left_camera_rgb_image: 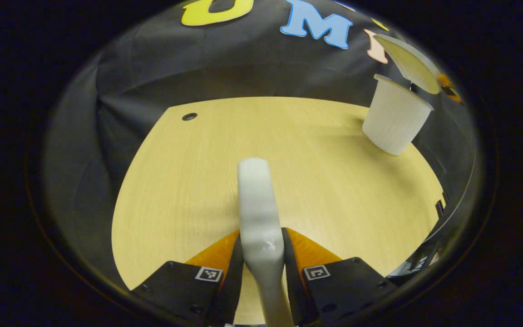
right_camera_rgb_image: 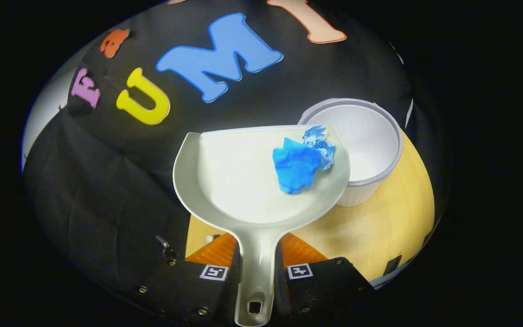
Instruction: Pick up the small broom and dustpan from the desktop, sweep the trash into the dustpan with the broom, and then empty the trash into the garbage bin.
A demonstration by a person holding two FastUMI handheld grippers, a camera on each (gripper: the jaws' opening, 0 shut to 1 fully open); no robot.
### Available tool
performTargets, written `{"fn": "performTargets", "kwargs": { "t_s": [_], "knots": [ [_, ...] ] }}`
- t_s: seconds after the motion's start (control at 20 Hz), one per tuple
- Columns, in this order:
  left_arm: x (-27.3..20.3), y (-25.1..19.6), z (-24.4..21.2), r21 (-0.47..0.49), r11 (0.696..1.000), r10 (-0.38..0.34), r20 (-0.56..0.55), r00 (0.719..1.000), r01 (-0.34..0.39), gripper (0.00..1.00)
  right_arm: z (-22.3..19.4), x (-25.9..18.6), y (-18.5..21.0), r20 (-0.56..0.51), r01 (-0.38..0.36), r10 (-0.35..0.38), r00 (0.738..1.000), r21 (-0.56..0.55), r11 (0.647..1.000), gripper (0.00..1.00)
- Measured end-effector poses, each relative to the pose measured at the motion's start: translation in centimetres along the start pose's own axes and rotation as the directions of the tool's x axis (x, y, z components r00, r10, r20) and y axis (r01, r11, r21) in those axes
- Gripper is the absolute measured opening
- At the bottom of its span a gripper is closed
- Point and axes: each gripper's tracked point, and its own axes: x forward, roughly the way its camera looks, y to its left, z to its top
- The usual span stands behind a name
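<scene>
The left tongs (left_camera_rgb_image: 261, 254) are clamping the broom handle (left_camera_rgb_image: 257, 204), a stiff, smooth plastic shaft, above the bare bench (left_camera_rgb_image: 175, 181); the bristles are out of view. The right tongs (right_camera_rgb_image: 254, 272) are clamping the dustpan (right_camera_rgb_image: 243, 181) by its narrow handle, holding its lip over the garbage bin (right_camera_rgb_image: 370, 141). The crumpled blue paper trash (right_camera_rgb_image: 304, 163) is lying near that lip: light and soft, it is likely to slide off readily under a gentle tilt.

Trash (right_camera_rgb_image: 304, 160) lies in the dustpan (right_camera_rgb_image: 239, 181), beside the bin (right_camera_rgb_image: 370, 145).
</scene>
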Motion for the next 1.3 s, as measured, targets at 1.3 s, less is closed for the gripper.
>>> {"fn": "performTargets", "kwargs": {
  "t_s": [1.3],
  "knots": [
    [0.6,-3.0,-0.8,0.025,0.999,-0.019,-0.025,0.999,0.02,0.53,2.6,-3.1,1.0,0.352,-0.522,0.386,0.852,0.529,0.669,0.33]
  ]
}}
